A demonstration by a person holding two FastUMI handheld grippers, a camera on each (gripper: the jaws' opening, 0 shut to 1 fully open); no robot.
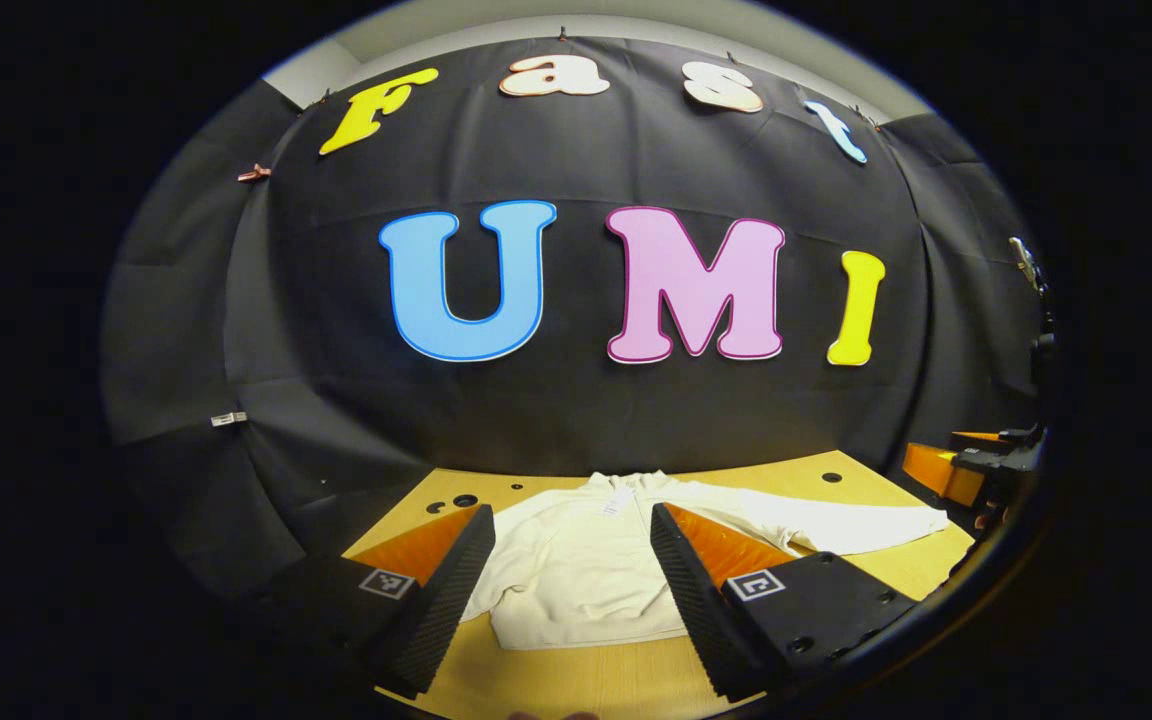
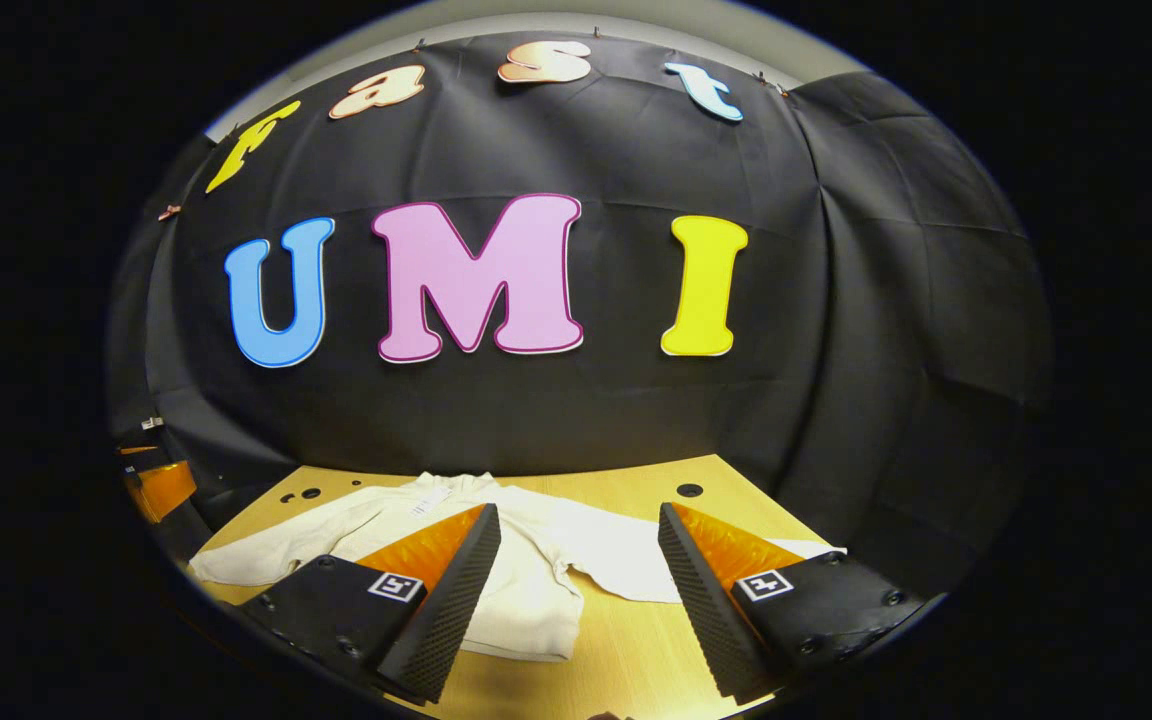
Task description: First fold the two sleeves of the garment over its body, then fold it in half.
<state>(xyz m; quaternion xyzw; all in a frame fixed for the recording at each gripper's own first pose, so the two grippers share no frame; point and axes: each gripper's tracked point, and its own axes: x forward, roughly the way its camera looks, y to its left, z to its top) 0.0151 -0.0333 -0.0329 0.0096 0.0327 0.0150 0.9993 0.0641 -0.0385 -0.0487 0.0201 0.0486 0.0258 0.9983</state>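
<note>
both grippers are up off the bench (image 1: 576, 680) and neither has anything in it. in the left gripper view the left gripper (image 1: 571, 610) has its fingers spread wide, with the garment (image 1: 586, 570) lying flat on the bench between and past them, not touching either finger as far as i can tell. it's a cream long-sleeve top, collar toward the far wall, hem toward the camera. one sleeve (image 1: 856, 525) is stretched straight out to the right side of that view, not folded over the body. the other sleeve is behind the finger on the left there, can't see how it lies.

right gripper view: the right gripper (image 2: 576, 610) is also wide apart and empty, hovering over the near edge of the bench (image 2: 626, 660). the garment (image 2: 526, 590) sits mostly behind the finger on the left, with a sleeve (image 2: 276, 545) laid out toward the left edge and the other sleeve (image 2: 636, 570) running right, passing behind the other finger.

the other gripper (image 1: 976, 465) peeks in at the far right edge of the left gripper view, too cut off to say more.
</note>
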